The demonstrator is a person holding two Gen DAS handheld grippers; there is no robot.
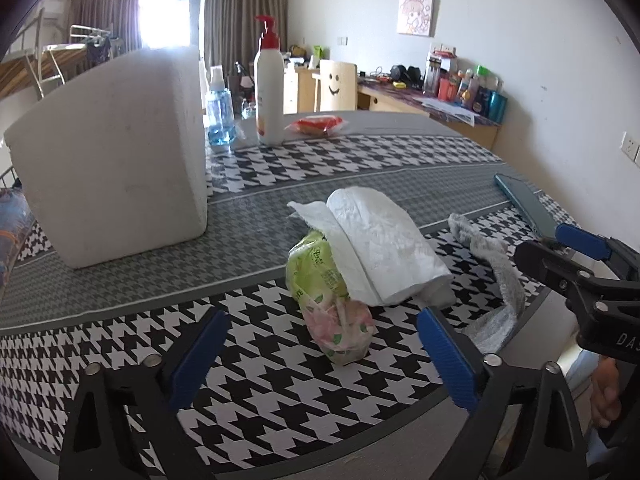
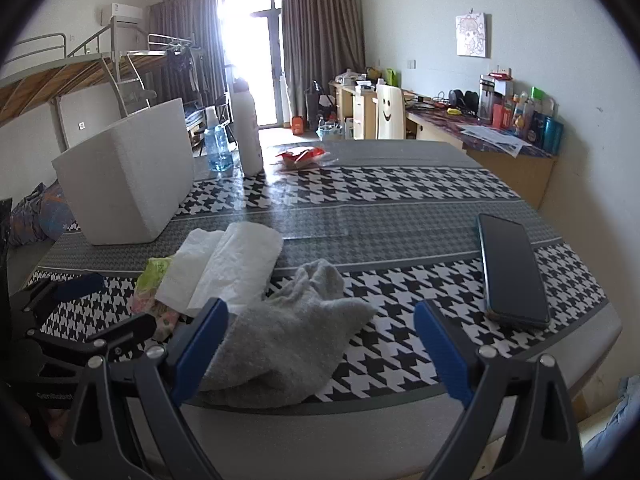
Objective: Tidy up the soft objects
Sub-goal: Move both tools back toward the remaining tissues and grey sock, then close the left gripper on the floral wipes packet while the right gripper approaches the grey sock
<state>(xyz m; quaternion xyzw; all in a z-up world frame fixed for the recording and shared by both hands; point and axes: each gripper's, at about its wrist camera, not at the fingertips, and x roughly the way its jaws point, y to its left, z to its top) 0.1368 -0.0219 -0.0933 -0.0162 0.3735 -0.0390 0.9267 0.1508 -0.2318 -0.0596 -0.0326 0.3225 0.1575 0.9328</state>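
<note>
A white roll of paper towel (image 1: 384, 244) lies on a green and pink tissue pack (image 1: 332, 300) near the table's front edge; both also show in the right wrist view, the roll (image 2: 236, 264) and the pack (image 2: 154, 280). A grey sock (image 2: 288, 340) lies to their right, seen as a grey strip (image 1: 500, 272) in the left wrist view. My left gripper (image 1: 322, 356) is open and empty, just in front of the tissue pack. My right gripper (image 2: 320, 348) is open and empty, with the sock between its fingers. A white foam box (image 1: 112, 152) stands open-topped at the left.
A dark phone (image 2: 512, 268) lies at the right on the houndstooth table (image 2: 400, 192). A pump bottle (image 1: 269, 92), a blue spray bottle (image 1: 219, 108) and a red snack pack (image 1: 316, 125) stand at the far side. The table's front edge is just below both grippers.
</note>
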